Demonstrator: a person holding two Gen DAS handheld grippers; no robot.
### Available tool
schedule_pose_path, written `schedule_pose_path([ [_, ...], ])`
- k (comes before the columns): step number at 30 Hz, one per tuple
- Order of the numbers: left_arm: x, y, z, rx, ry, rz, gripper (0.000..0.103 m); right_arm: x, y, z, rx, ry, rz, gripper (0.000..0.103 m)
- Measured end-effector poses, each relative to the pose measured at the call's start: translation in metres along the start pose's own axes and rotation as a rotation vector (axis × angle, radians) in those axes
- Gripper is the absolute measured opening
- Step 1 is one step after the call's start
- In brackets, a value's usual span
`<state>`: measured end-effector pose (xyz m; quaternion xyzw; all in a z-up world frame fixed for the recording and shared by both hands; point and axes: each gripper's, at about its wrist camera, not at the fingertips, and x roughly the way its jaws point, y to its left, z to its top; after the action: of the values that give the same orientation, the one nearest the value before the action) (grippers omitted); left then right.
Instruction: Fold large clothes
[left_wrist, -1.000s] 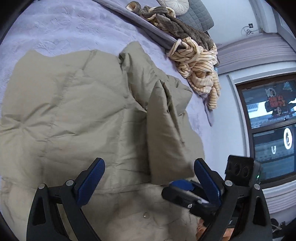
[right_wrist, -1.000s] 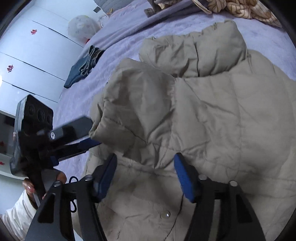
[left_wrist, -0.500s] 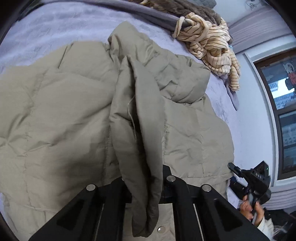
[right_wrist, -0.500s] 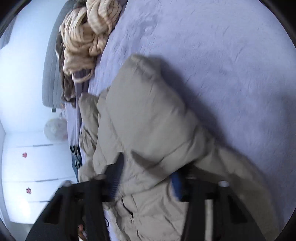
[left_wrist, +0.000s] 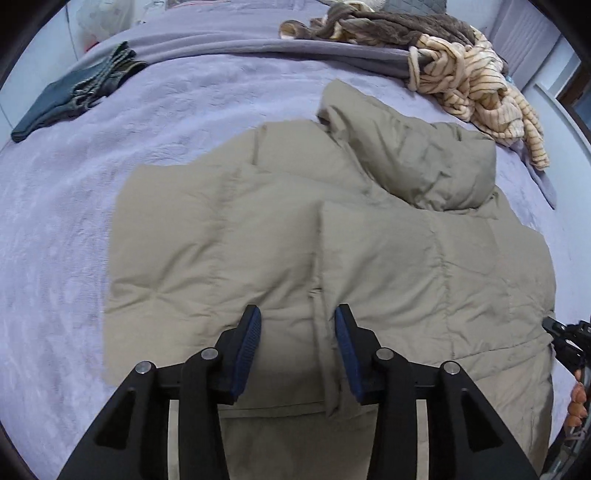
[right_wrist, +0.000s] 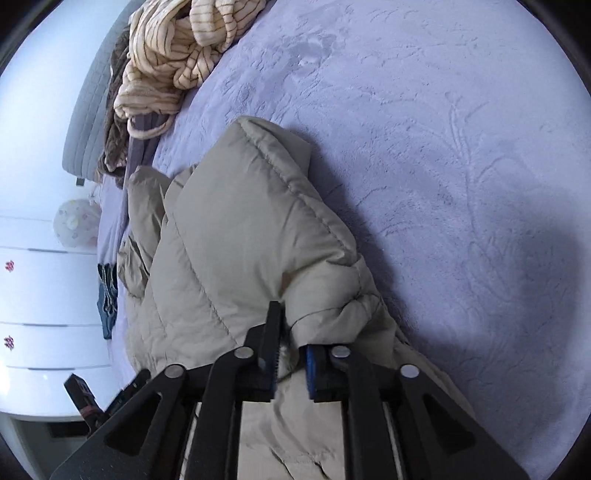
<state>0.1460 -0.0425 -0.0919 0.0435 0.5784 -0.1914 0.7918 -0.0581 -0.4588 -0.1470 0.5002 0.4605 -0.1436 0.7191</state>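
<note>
Striped blanket (left_wrist: 476, 81) heaped at the bed's (left_wrist: 74, 206) far edge, left gripper (left_wrist: 297, 350) just released above the jacket (left_wrist: 369, 266), right gripper (right_wrist: 290, 354) loosening around its sleeve.

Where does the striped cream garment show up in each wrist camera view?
Left wrist view: striped cream garment at upper right, beyond the tan jacket.
Right wrist view: striped cream garment at upper left, heaped on the bed.
Shared landmark: the tan jacket, lying on the lavender bedspread in both.

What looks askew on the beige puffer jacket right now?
The beige puffer jacket lies mostly flat on the lilac bedspread, but its hood is bunched up crooked at the top, and one sleeve humps up puffy rather than lying flat.
</note>
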Motion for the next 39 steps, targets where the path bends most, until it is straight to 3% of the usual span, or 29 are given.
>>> schedule_pose_path([
  [1, -0.004, 0.007, 0.001, -0.014, -0.003, 0.013, 0.044, -0.007, -0.001, -0.005, -0.032, 0.034, -0.009, 0.035],
  [4, -0.02, 0.021, 0.0, -0.047, -0.028, -0.004, 0.044, -0.025, 0.012, -0.019, -0.181, 0.097, -0.054, 0.035],
  [6, -0.027, 0.014, 0.0, -0.031, -0.048, -0.033, 0.044, -0.04, 0.025, -0.023, -0.292, 0.041, -0.103, 0.033],
  [7, -0.029, 0.006, 0.001, -0.007, -0.059, -0.048, 0.044, -0.047, 0.032, -0.02, -0.332, -0.007, -0.113, 0.024],
  [9, -0.027, -0.017, 0.007, 0.06, -0.072, -0.068, 0.044, -0.05, 0.04, -0.003, -0.334, -0.061, -0.093, 0.011],
  [12, -0.011, -0.052, 0.012, 0.139, -0.078, -0.049, 0.044, -0.029, 0.055, 0.024, -0.337, -0.088, -0.089, 0.011],
  [14, 0.01, -0.065, 0.014, 0.162, -0.066, 0.024, 0.044, -0.004, 0.063, 0.036, -0.383, -0.085, -0.152, 0.011],
  [16, 0.031, -0.066, 0.015, 0.151, -0.048, 0.081, 0.044, 0.017, 0.059, 0.045, -0.387, -0.069, -0.192, 0.01],
  [19, 0.051, -0.06, 0.021, 0.124, -0.037, 0.049, 0.044, 0.04, 0.045, 0.06, -0.34, -0.069, -0.214, 0.003],
  [24, 0.059, -0.068, 0.023, 0.177, -0.052, 0.077, 0.044, 0.047, 0.032, 0.07, -0.274, -0.095, -0.192, 0.001],
  [32, 0.017, -0.052, -0.004, 0.19, -0.053, 0.084, 0.044, -0.001, 0.048, 0.026, -0.443, -0.121, -0.297, 0.007],
  [39, 0.022, -0.042, -0.029, 0.188, -0.027, 0.123, 0.045, -0.011, 0.032, -0.01, -0.481, -0.106, -0.362, 0.007],
])
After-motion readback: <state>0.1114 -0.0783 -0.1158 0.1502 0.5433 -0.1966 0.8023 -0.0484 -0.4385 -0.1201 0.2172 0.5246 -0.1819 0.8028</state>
